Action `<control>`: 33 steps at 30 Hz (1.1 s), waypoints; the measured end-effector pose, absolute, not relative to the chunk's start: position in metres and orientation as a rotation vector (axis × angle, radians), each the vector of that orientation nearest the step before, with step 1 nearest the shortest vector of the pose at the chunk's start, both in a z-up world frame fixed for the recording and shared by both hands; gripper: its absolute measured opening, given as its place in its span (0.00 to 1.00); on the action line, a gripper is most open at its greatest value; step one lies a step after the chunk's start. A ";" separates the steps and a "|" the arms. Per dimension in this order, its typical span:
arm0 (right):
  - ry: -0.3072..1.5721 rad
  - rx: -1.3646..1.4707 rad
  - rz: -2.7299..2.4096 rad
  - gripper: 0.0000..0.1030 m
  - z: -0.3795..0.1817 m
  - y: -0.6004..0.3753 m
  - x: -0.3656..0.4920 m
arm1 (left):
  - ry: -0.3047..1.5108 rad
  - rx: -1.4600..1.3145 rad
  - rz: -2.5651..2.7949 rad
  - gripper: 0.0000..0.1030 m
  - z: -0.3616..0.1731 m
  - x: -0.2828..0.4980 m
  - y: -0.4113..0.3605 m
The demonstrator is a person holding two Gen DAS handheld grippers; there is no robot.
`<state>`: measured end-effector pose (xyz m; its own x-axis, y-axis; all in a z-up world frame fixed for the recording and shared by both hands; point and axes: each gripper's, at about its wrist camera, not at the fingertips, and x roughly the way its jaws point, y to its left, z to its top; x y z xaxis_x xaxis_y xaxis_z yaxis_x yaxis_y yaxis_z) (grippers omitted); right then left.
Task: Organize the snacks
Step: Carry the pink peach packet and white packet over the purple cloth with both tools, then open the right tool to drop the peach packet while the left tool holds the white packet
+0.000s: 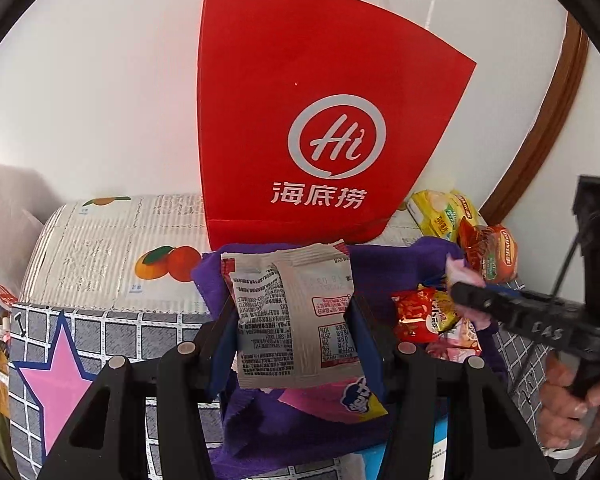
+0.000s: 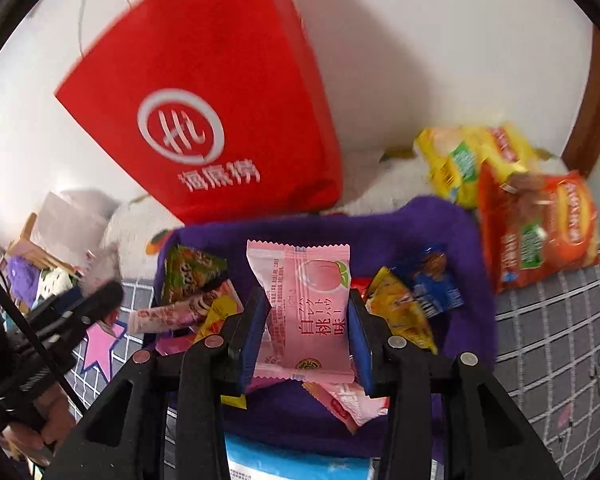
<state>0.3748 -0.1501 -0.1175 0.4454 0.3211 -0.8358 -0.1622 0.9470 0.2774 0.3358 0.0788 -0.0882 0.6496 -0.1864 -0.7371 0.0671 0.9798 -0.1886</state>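
One red bag (image 1: 320,120) stands at upper centre in both views, behind one purple cloth (image 2: 440,224) heaped with snacks. Left tongs (image 1: 296,320) clamp a white packet (image 1: 292,300); right tongs (image 2: 308,320) pinch a pink peach packet (image 2: 304,304), both dead centre. Only the left view shows the orange-print box (image 1: 120,260).

Matt red paper bag (image 1: 300,80), fuzzy purple cloth (image 2: 440,224), glossy pink plastic wrapper (image 2: 304,304)
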 end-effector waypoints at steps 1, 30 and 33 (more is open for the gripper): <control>1.077 0.165 0.302 0.39 -0.123 -0.149 0.376 | 0.854 -0.150 -0.141 0.49 -0.089 0.337 0.080; 1.155 0.071 0.355 0.44 -0.148 -0.139 0.387 | 0.931 -0.185 -0.213 0.49 -0.116 0.350 0.065; 1.124 0.083 0.356 0.44 -0.139 -0.145 0.384 | 0.946 -0.192 -0.218 0.49 -0.121 0.353 0.062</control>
